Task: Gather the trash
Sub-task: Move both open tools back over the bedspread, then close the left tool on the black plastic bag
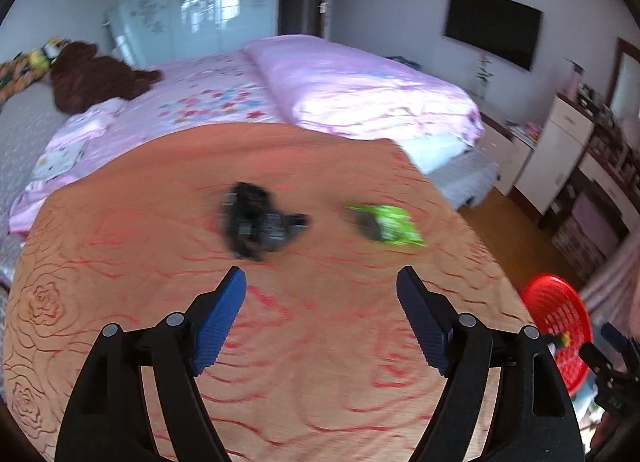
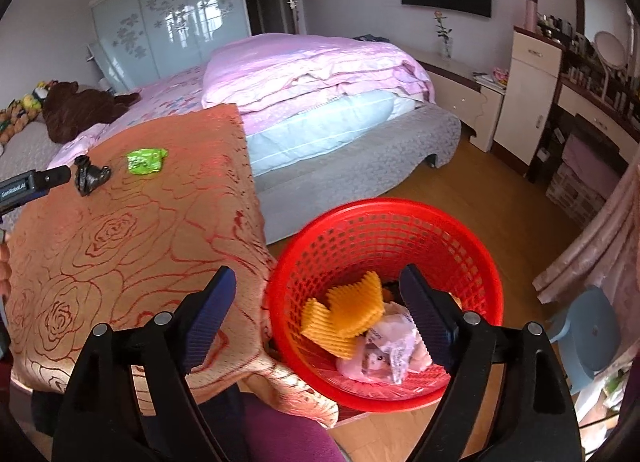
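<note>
A crumpled black wrapper [image 1: 260, 220] and a green wrapper [image 1: 386, 222] lie on the orange rose-patterned tablecloth [image 1: 280, 342]; both are blurred here. My left gripper [image 1: 322, 282] is open and empty, just short of the black wrapper. In the right wrist view the black wrapper [image 2: 91, 179] and green wrapper [image 2: 145, 160] sit at the table's far end, with the left gripper's finger [image 2: 44, 181] beside the black one. My right gripper [image 2: 318, 284] is open and empty above the red basket [image 2: 384, 230], which holds a yellow foam piece [image 2: 344, 314] and pale plastic wrappers [image 2: 384, 354].
The red basket [image 1: 558, 326] stands on the wood floor right of the table. A bed with pink bedding [image 2: 312, 74] lies behind. A blue stool [image 2: 592, 334] and curtain stand at right. Cabinets [image 2: 524, 94] line the far wall.
</note>
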